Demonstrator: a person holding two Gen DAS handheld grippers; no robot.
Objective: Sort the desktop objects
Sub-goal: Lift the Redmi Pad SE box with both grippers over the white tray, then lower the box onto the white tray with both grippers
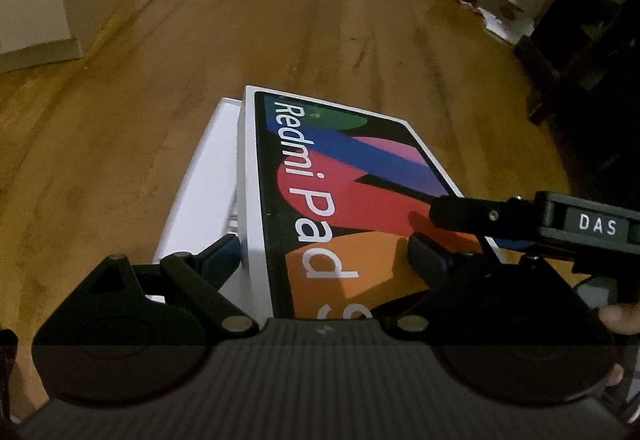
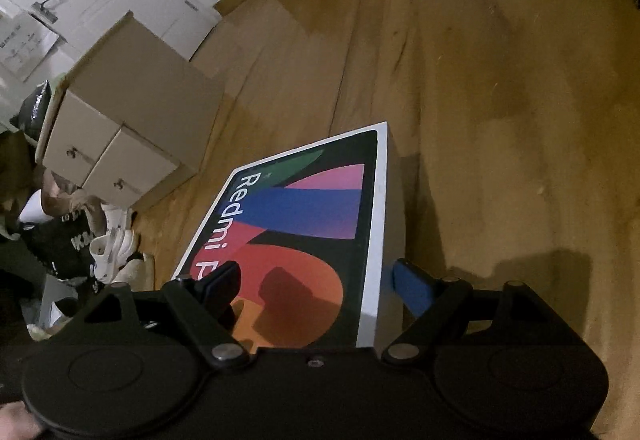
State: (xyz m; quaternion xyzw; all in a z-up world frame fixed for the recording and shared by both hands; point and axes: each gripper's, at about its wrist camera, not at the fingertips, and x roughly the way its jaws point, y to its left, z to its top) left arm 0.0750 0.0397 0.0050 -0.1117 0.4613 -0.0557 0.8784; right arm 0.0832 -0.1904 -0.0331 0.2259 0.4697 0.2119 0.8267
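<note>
Left wrist view: both grippers, left gripper [image 1: 324,256] and right gripper [image 2: 316,284], clamp the tablet box [image 1: 344,199] together; I would keep it level above the wooden floor [image 1: 280,39].

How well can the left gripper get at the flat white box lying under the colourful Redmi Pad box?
Probably only partly. The left gripper straddles the near left edge of the colourful Redmi Pad box, and that box covers most of the flat white box; only its left strip shows.
</note>
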